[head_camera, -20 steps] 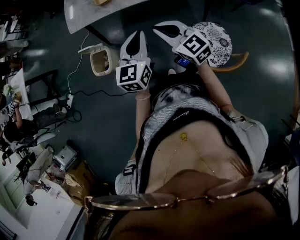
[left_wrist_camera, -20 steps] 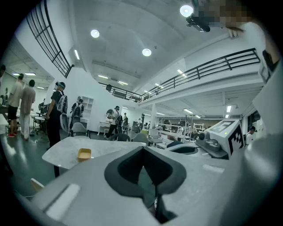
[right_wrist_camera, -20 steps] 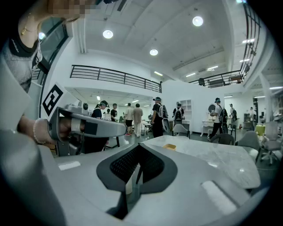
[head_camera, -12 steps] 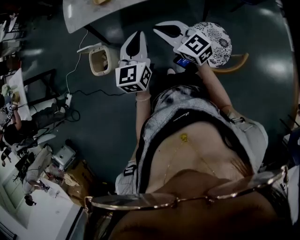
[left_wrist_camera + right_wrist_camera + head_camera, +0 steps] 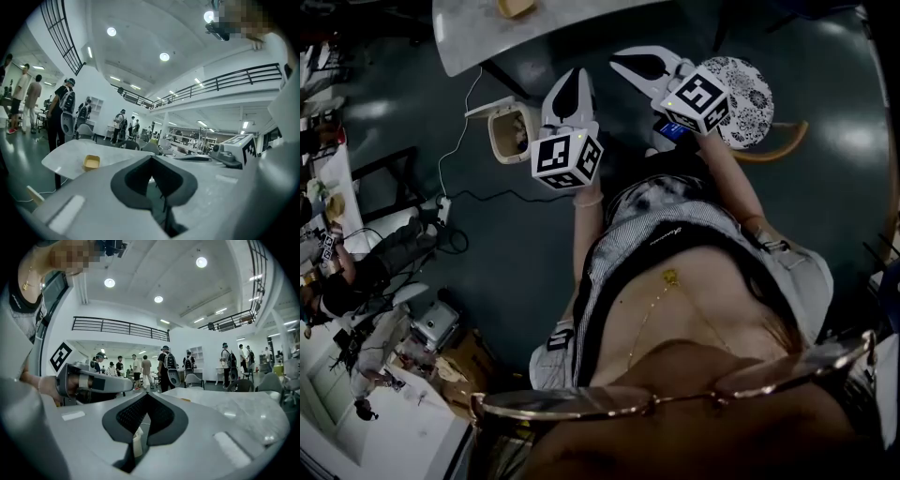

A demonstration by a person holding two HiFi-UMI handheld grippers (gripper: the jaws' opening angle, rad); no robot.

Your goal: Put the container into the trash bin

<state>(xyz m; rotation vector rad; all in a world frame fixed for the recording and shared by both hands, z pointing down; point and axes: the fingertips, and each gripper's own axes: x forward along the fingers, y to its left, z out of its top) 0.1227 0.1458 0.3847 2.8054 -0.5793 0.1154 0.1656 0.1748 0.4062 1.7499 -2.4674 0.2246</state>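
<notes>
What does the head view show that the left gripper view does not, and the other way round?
Only the head view plainly shows the trash bin, standing open near the table, together with a patterned round seat and a trailing cable. Only the left gripper view shows the ceiling lights and a balcony railing. Both views show the table, the yellow container lying on it, and the right gripper with its jaws together and nothing between them.

Trash bin (image 5: 510,134) near table (image 5: 469,33), container (image 5: 515,7) atop
</notes>
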